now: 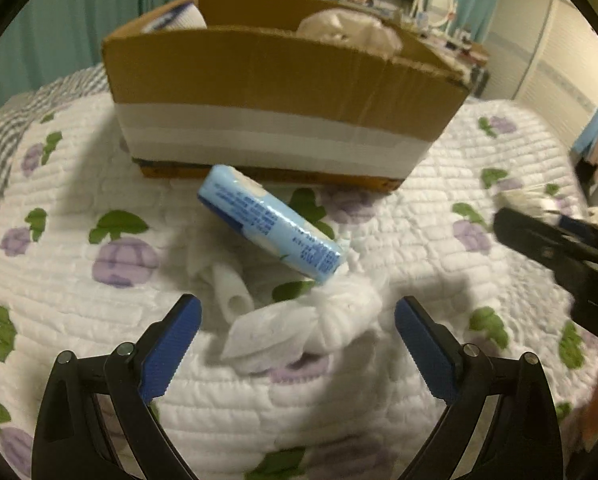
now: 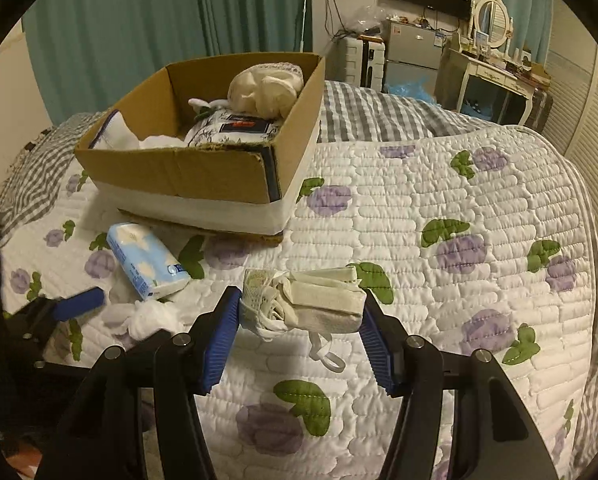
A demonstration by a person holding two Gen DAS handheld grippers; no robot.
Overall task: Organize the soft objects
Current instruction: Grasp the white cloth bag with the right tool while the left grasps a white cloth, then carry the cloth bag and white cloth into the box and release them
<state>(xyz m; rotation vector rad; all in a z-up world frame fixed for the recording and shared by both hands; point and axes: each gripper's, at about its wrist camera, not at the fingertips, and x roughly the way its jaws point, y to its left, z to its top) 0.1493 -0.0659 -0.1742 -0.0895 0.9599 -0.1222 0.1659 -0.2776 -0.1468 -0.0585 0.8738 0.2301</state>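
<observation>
White cloth bundle [image 2: 303,306] sits clamped between right hand-held gripper [image 2: 301,312] pads.

Tissue pack [image 1: 273,226] before box [image 1: 283,92], on quilt [image 1: 79,308]

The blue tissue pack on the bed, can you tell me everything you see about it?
The tissue pack is a soft, shiny plastic-wrapped block, light blue with white cloud-like shapes on its broad face and dark blue small print along one side. It looks sealed and full. It lies loose and slanted on the quilt, just in front of the cardboard box but apart from it. Its near end rests against a crumpled white cloth. No claw touches it.
</observation>
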